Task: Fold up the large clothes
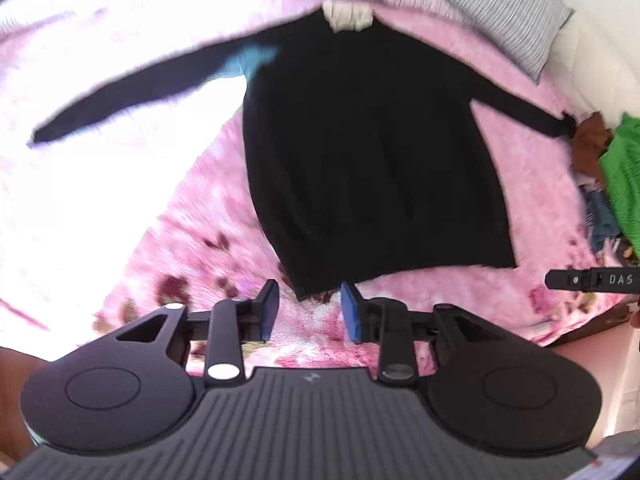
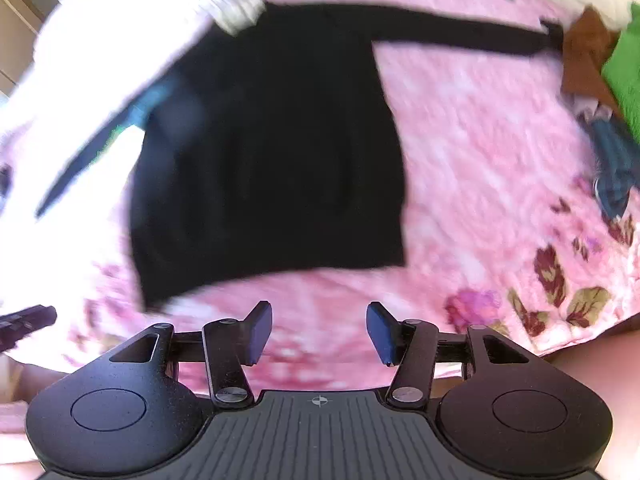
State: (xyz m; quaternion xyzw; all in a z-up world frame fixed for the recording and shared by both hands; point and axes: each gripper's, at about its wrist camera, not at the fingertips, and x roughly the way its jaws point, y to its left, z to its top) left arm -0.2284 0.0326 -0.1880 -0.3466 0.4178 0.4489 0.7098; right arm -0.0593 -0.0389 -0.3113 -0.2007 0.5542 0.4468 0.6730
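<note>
Nearest, left gripper (image 1: 309,307) low in the frame with jaws apart on nothing, right gripper (image 2: 319,330) likewise spread and empty. Beyond, black sweater (image 1: 360,152) flat on the pink floral bedspread (image 1: 192,248), sleeves outstretched, smeared by blur. Farther, collar half hidden by a pale bundle (image 1: 347,16); clothes pile (image 1: 616,176) cut off at right edge.

Motion blur smears the black sweater (image 2: 264,152) in the right wrist view; glare washes out the bedspread (image 1: 80,208) at left; the picture's edge cuts the green cloth (image 1: 624,184)
</note>
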